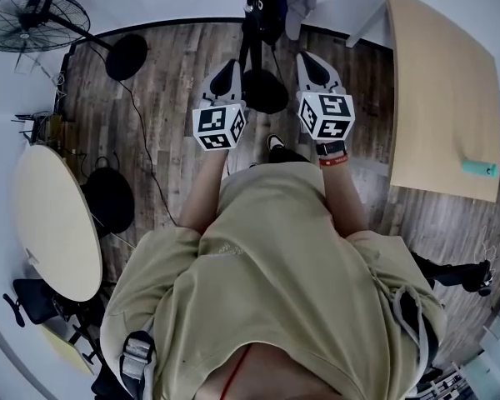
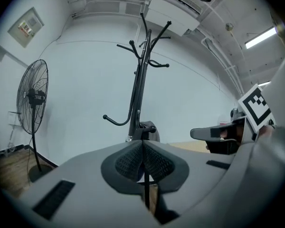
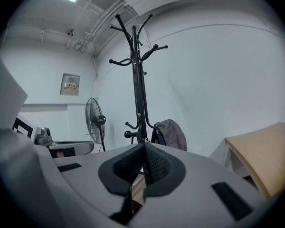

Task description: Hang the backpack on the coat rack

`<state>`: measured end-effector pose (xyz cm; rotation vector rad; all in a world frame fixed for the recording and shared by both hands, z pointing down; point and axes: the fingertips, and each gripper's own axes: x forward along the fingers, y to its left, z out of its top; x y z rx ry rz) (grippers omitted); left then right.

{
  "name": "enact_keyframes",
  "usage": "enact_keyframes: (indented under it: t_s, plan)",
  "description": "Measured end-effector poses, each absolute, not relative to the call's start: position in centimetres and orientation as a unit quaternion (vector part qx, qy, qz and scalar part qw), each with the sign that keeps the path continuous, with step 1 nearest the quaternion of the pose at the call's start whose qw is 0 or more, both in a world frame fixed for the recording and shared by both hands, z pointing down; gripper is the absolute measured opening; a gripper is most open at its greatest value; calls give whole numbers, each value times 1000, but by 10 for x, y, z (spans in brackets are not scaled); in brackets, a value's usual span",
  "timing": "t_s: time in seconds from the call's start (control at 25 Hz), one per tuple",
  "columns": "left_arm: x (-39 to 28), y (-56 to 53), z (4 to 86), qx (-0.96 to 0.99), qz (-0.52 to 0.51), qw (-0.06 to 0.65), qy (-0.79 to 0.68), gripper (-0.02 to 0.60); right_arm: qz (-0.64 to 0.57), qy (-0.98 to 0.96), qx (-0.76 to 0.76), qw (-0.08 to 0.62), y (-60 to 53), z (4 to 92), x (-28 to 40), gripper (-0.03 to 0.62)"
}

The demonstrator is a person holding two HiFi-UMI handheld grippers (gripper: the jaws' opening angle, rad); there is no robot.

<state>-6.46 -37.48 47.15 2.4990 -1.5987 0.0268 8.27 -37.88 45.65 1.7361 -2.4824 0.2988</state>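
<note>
The black coat rack [image 1: 252,7] stands straight ahead on its round base [image 1: 265,91]; its pole and hooks rise in the left gripper view [image 2: 139,80] and the right gripper view [image 3: 138,75]. A grey backpack [image 3: 171,134] hangs from a low hook on the rack's right side, also seen from above [image 1: 297,0]. My left gripper [image 1: 225,77] and right gripper [image 1: 315,67] are held side by side just short of the rack, apart from it. Both sets of jaws are shut with nothing between them [image 2: 143,161] [image 3: 143,164].
A standing fan [image 1: 35,19] is at the far left, its base [image 1: 126,57] on the wood floor. A round table [image 1: 57,223] lies to my left. To my right, a rectangular table [image 1: 442,98] carries a teal object [image 1: 479,168].
</note>
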Motion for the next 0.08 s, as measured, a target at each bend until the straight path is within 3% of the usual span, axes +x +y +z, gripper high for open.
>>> enact_keyframes:
  t_s: [0.08]
  plan:
    - [-63, -375, 475, 838, 23, 77, -540, 25, 101, -815, 568, 50, -379, 457, 84, 15]
